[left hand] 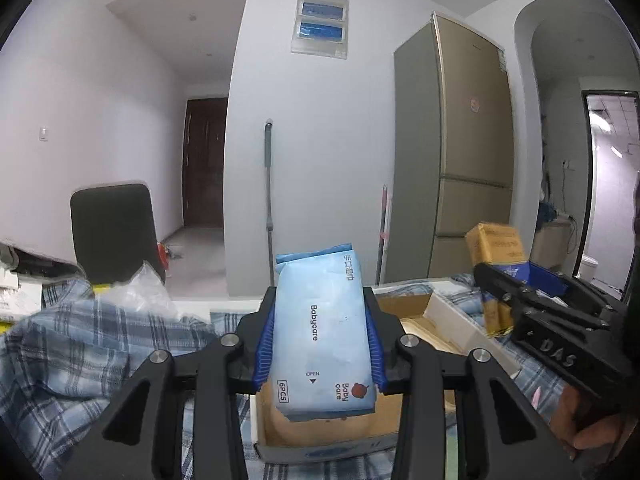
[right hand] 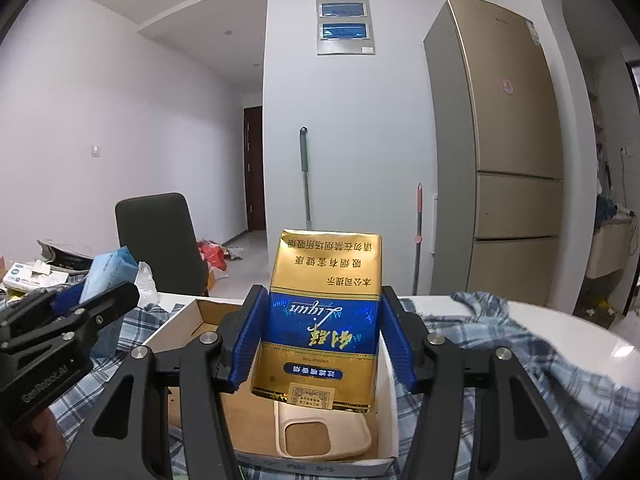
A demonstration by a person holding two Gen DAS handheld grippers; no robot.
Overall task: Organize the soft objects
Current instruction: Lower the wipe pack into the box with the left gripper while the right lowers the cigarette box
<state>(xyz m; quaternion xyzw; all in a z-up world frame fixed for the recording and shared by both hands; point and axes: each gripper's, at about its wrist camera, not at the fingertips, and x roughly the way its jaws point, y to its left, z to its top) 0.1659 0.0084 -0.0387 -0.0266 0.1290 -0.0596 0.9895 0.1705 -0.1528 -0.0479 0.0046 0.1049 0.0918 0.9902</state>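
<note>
Halfway-ish: wipes pack (left hand: 324, 336) clamped in left tongs (left hand: 320, 328), gold soft pack (right hand: 320, 320) clamped in right tongs (right hand: 320, 332), both held above the box (right hand: 188, 312), nothing dropped yet.

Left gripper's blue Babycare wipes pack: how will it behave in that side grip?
The wipes pack looks soft: its film dents between the left gripper pads, so it probably sags or bends. Glossy film may slip. It probably drops harmlessly into the cardboard box.

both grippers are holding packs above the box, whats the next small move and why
Probably lower the right gripper and release the gold and blue pack into the cardboard box. That pack already hangs right above the open box, over the beige phone case, with bare floor beside it. The left gripper can follow with the blue wipes pack.
</note>
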